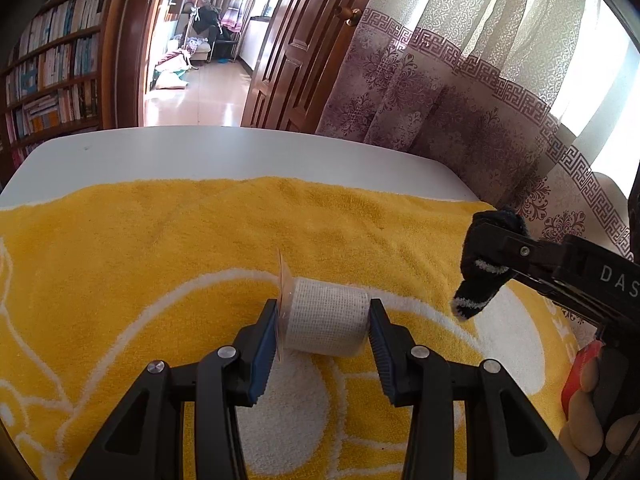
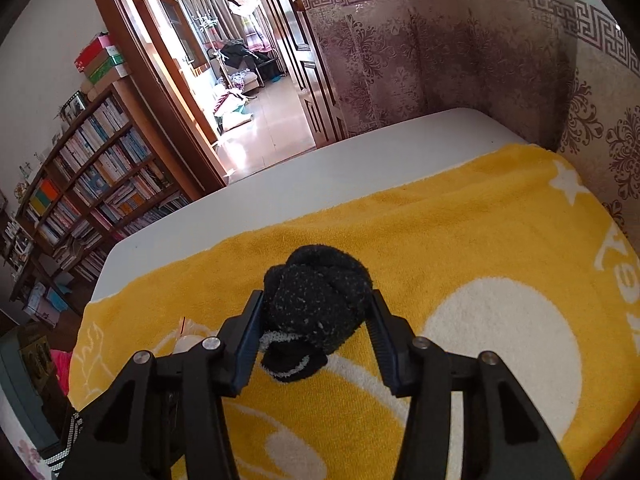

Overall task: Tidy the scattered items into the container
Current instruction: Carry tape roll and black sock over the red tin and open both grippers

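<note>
We see the left gripper (image 1: 323,334) pinching a white, mesh-textured roll of bandage (image 1: 328,322) by its two flat ends, one finger pad on each. The roll's long axis runs crosswise between the fingers, level with the cloth beneath it; a thin clear plastic flap (image 1: 282,296) sticks up at its left end, against the left pad. The roll is low over a yellow terry towel with white figures (image 1: 160,248), which covers most of a white table (image 1: 200,148); whether it touches the towel we cannot tell.

Our right gripper (image 2: 316,316) is clamped on a black, fuzzy balled-up sock with white flecks (image 2: 316,300), one pad pressed into each side. The ball is roundish, with a black-and-white striped cuff end (image 2: 290,362) drooping from its underside towards the towel. From the left wrist view the same sock (image 1: 480,268) hangs clear above the towel, cuff pointing down, well to the right of the roll.

We can make out no container in either view.
</note>
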